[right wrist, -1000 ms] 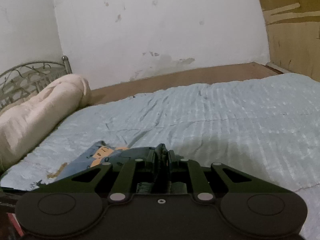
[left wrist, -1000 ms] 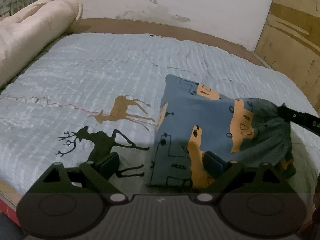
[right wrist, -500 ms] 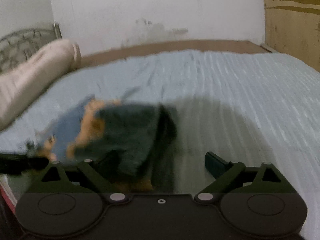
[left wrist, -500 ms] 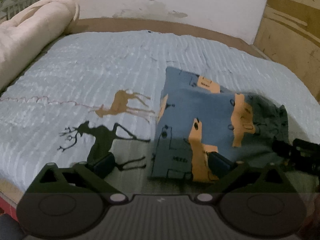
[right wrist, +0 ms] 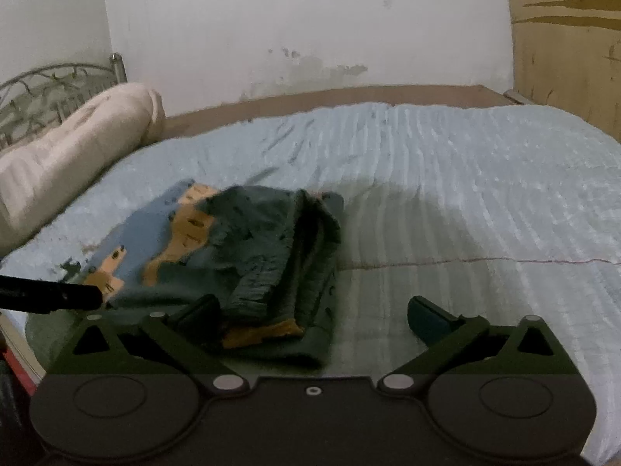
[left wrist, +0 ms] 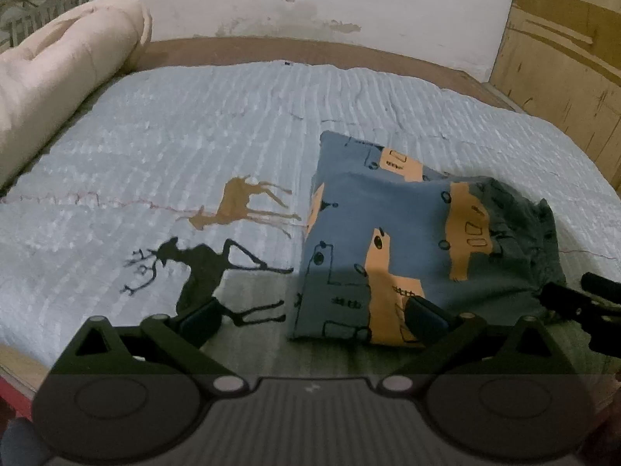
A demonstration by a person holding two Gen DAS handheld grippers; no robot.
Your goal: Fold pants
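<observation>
The pants [left wrist: 403,240] are blue with orange patches and a dark green waistband, folded into a compact stack on the light blue bedspread [left wrist: 217,136]. In the right wrist view the pants [right wrist: 252,248] lie just ahead and to the left. My left gripper [left wrist: 310,322] is open and empty, its right finger at the stack's near edge. My right gripper [right wrist: 314,314] is open and empty, its left finger beside the waistband end. The right gripper also shows in the left wrist view [left wrist: 582,303], just right of the stack.
A rolled cream quilt [left wrist: 58,77] lies along the left side by a metal headboard [right wrist: 46,89]. The bedspread has deer prints [left wrist: 217,268] left of the pants. A wooden panel [left wrist: 562,39] stands at the right. The bed's near edge [left wrist: 15,372] is at the lower left.
My right gripper was shut on the waistband a second ago; it has let go, opened and drawn back. The pants now rest folded on the bed. My left gripper stays open.
</observation>
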